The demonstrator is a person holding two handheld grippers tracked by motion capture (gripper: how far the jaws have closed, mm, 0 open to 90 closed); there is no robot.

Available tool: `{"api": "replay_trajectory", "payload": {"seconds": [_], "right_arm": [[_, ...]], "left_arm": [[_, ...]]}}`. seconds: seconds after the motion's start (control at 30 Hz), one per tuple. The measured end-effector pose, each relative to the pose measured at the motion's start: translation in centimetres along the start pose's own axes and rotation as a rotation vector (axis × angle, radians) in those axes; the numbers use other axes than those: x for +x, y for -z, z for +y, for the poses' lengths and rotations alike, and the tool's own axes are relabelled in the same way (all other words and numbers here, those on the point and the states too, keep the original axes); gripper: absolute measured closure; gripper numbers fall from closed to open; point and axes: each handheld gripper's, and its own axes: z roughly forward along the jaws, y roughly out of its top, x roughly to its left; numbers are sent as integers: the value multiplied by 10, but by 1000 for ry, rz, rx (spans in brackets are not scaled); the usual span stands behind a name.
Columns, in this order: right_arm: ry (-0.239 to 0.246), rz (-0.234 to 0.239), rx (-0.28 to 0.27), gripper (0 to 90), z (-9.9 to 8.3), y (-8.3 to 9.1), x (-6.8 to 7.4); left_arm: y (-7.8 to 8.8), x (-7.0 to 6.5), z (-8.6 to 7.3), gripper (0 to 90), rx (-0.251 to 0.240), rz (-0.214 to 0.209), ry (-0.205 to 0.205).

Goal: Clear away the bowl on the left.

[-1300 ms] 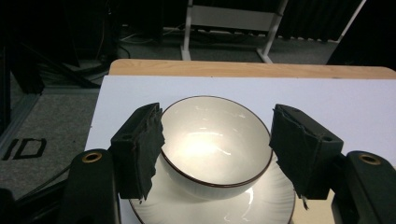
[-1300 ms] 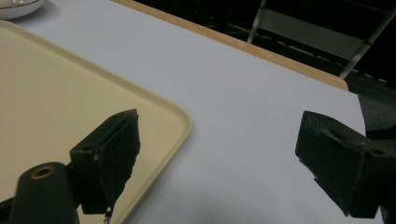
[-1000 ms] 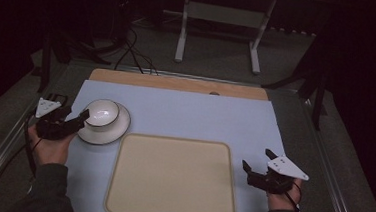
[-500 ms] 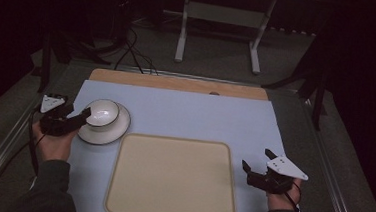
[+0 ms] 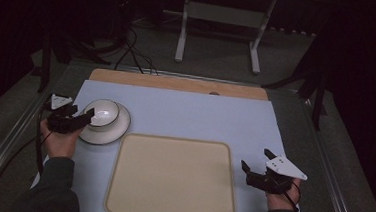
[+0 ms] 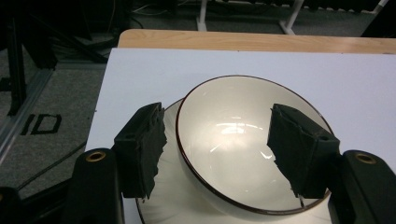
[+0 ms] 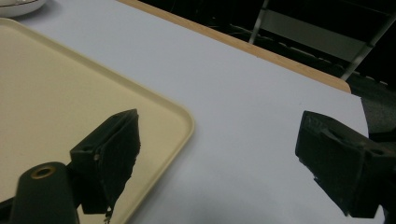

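Note:
A white bowl (image 5: pixel 101 112) with a dark rim sits on a white plate (image 5: pixel 111 130) at the left of the light blue mat. My left gripper (image 5: pixel 82 117) is open at the bowl's left side. In the left gripper view the bowl (image 6: pixel 233 140) lies between the two jaws, one outside its left rim over the plate (image 6: pixel 163 205), the other at its right rim; my left gripper (image 6: pixel 219 149) has not closed on it. My right gripper (image 5: pixel 256 159) rests open and empty to the right of the tray, over bare mat (image 7: pixel 219 158).
A large beige tray (image 5: pixel 171 177) lies at the front middle of the mat (image 5: pixel 200 117), its corner (image 7: pixel 177 116) close to the right gripper's left jaw. A wooden strip (image 5: pixel 177 82) runs along the table's far edge. Beyond it are metal stand legs (image 5: pixel 183 30) and cables.
The left gripper has edged right and forward toward the bowl, bringing its jaws around it. The bowl, plate, tray and right gripper have stayed put.

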Motion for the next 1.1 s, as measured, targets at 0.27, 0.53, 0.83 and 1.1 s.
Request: {"api": "replay_trajectory", "payload": {"seconds": [0.27,0.53,0.83,1.1], "right_arm": [[1,0,-1,134,0,0,0],[-2,-1,-3,134,0,1,0],[1,0,-2,134,0,1,0],[2,1,-3,134,0,1,0]], "left_arm": [[-7,5,-3,405,35,12,23],[-17,5,-8,462,98,36,23],[-26,6,-12,550,156,44,68],[-34,5,-14,621,195,37,138]]}}
